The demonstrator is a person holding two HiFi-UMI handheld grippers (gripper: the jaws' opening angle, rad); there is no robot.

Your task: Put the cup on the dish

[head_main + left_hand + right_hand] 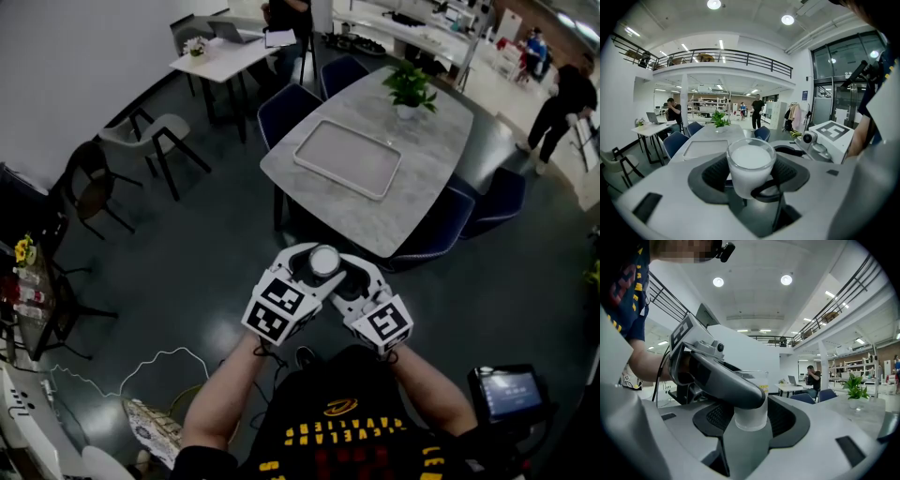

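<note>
Head view: cup (323, 261) in the pinch of left claw (307, 266) and right claw (344, 271), over dark floor (187, 272), grey table (427, 169) ahead.

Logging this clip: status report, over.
Both shut on cup: left gripper, right gripper. Cup in air, short of table. Empty dish ahead, path clear.

Left gripper (750, 182) fills the lower frame, jaws closed on a clear cup (750, 161) at centre: upright, white inside, handle toward the camera. Right gripper (790, 151) comes in from the right with its marker cube (832, 133) at mid-right, jaw tips right against the cup's far side. Behind the cup, mid-left: grey table (736, 133) with a white tray (705, 149) and a potted plant (720, 119), blue chairs (675, 142) around it, one person seated (672, 111) at far left, one standing (757, 110) at centre.
</note>
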